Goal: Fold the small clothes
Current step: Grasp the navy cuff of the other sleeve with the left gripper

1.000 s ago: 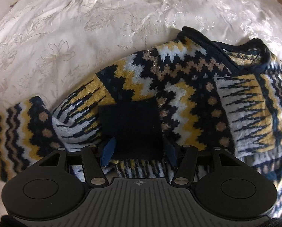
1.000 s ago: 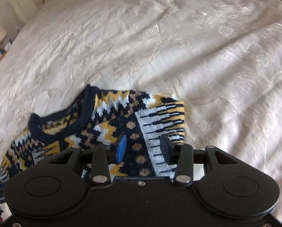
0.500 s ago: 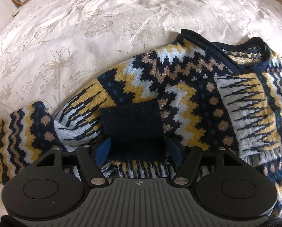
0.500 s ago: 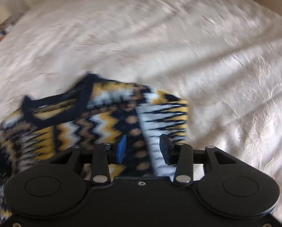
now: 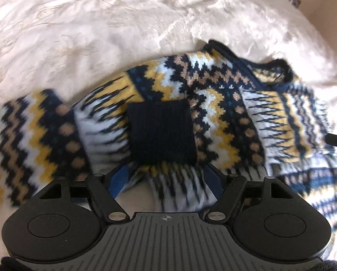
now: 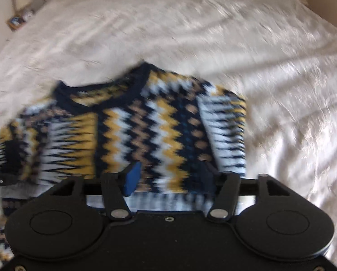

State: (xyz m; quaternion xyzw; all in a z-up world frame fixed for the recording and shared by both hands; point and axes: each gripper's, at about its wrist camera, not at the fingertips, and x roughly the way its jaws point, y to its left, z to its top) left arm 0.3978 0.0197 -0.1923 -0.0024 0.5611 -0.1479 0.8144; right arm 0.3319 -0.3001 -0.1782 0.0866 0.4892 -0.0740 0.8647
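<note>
Folding a patterned sweater [image 5: 213, 103] on a white bedspread [image 5: 100, 33], left gripper [image 5: 166, 178] and right gripper [image 6: 168, 176], both spread wide, are best closed squarely on one knit layer.

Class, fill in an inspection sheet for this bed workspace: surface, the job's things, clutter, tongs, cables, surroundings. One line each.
Surface: cream embroidered bedspread, wrinkled.
Job's things: patterned knit sweater in navy, yellow, white and tan lies on it; a sleeve is folded in so its navy cuff rests on the body.
Clutter: nothing seen on the bedspread.
Tongs: left tongs open, above the folded sleeve; right tongs open, over the sweater's other side.
Cables: nothing seen.
Surroundings: small framed items beyond the bed's far corner, too blurred to identify.
</note>
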